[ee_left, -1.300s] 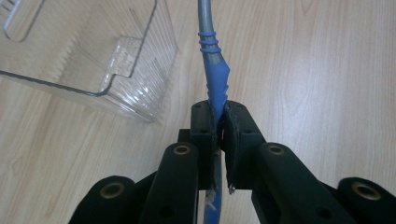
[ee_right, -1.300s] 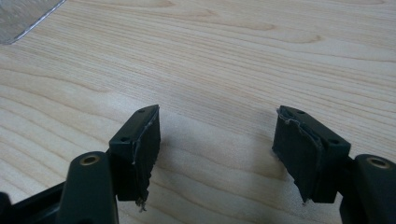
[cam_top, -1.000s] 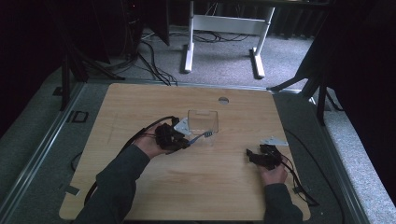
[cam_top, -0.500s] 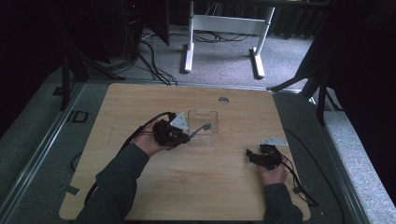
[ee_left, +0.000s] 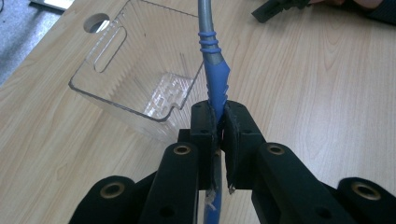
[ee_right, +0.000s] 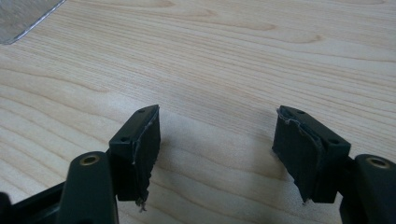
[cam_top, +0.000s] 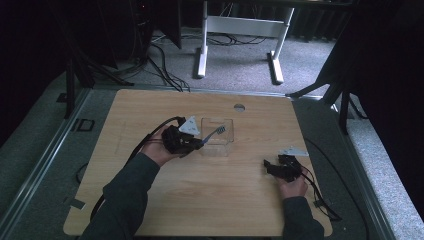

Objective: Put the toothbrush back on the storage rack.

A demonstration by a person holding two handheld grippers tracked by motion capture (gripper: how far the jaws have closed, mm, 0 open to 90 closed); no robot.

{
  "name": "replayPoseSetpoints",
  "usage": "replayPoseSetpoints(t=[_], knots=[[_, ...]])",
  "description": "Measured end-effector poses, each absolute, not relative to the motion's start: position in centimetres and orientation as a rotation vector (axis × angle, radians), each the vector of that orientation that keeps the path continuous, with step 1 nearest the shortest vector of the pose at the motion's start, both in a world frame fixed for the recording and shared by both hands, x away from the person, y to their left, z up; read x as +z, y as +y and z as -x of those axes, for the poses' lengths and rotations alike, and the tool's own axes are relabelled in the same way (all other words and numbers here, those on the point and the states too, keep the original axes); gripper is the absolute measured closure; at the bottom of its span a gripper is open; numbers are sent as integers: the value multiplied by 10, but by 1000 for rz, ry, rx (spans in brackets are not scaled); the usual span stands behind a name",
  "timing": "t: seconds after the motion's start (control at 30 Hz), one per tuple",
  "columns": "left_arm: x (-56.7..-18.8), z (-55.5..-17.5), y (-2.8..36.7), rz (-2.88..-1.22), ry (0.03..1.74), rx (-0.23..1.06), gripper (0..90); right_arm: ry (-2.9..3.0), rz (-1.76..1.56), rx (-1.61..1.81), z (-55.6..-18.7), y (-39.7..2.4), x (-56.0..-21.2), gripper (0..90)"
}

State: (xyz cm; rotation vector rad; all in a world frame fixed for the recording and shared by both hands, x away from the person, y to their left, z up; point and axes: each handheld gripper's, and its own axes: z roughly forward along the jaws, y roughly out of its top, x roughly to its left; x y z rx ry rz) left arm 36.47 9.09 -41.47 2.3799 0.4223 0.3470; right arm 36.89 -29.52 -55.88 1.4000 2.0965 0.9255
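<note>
Gripping a utensil (ee_left: pixel 214 84) by its blue ribbed handle, the left gripper (ee_left: pixel 218 122) was clenched tight on it, the grey metal shaft reaching out over the near rim of the clear plastic bin (ee_left: pixel 122 70). In the high view the utensil's head (cam_top: pixel 220 130), apparently a fork, hung above the bin, mid-table. It looked light and stiff; the ribbed handle probably gave the pads good bite, the bare metal shaft likely slicker. The bin seemed light, easily nudged. The right gripper (ee_right: pixel 217 149) rested released, jaws wide, over bare wooden table (ee_right: pixel 261 60) at near right.
</note>
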Motion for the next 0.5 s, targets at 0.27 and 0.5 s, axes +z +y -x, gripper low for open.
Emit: replayPoseSetpoints(t=[0.27, 0.5], knots=[[-413, -365, 92, -2353, 426, 351, 832, 2097, -1400, 925, -369, -295, -559, 313], [-411, -364, 94, -2328, 437, 358, 833, 2097, -1402, 925, -369, -295, -559, 313]])
